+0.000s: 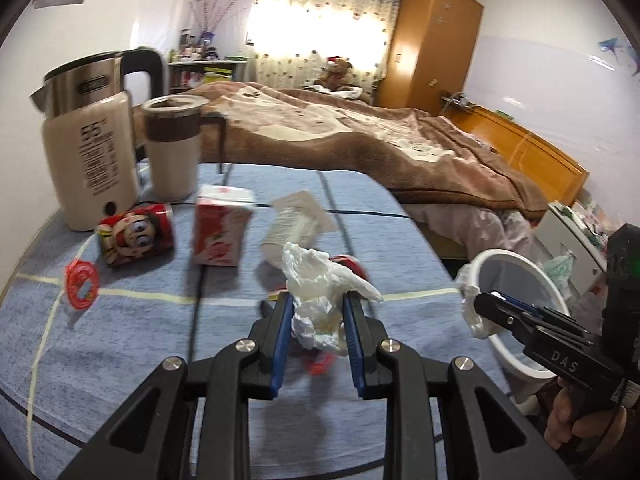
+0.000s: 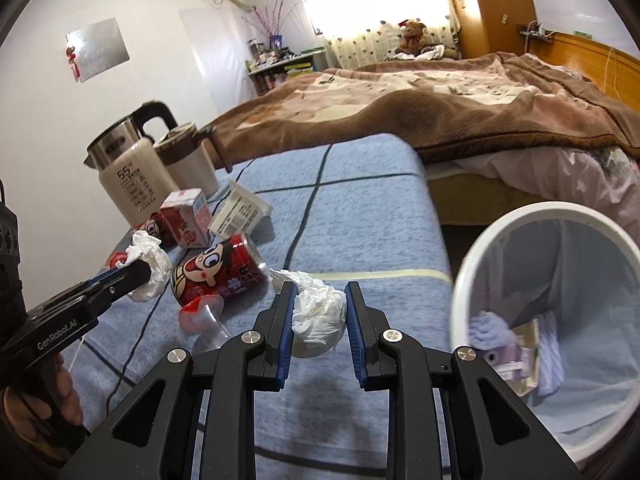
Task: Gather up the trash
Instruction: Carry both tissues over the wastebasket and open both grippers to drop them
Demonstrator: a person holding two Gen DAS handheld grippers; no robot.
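The left gripper (image 1: 316, 312) clamps a crumpled white tissue (image 1: 316, 300) between its blue pads, lifted clear of the blue checked cloth (image 1: 120, 352). The right gripper (image 2: 320, 304) pinches a second tissue wad (image 2: 318, 320) the same way, just beside the white bin (image 2: 464, 280), which stands off the table's right edge and already holds some rubbish.

More trash lies behind on the cloth: two red cartoon cans (image 2: 216, 276), a red-and-white carton (image 1: 218, 232), and a white packet (image 1: 296, 220), near a kettle (image 1: 88, 152) and a mug (image 1: 174, 148).

To do this step well, each wad probably should be carried fully over the bin's mouth before the pads let go; loose tissue may snag on the rim or drift aside.
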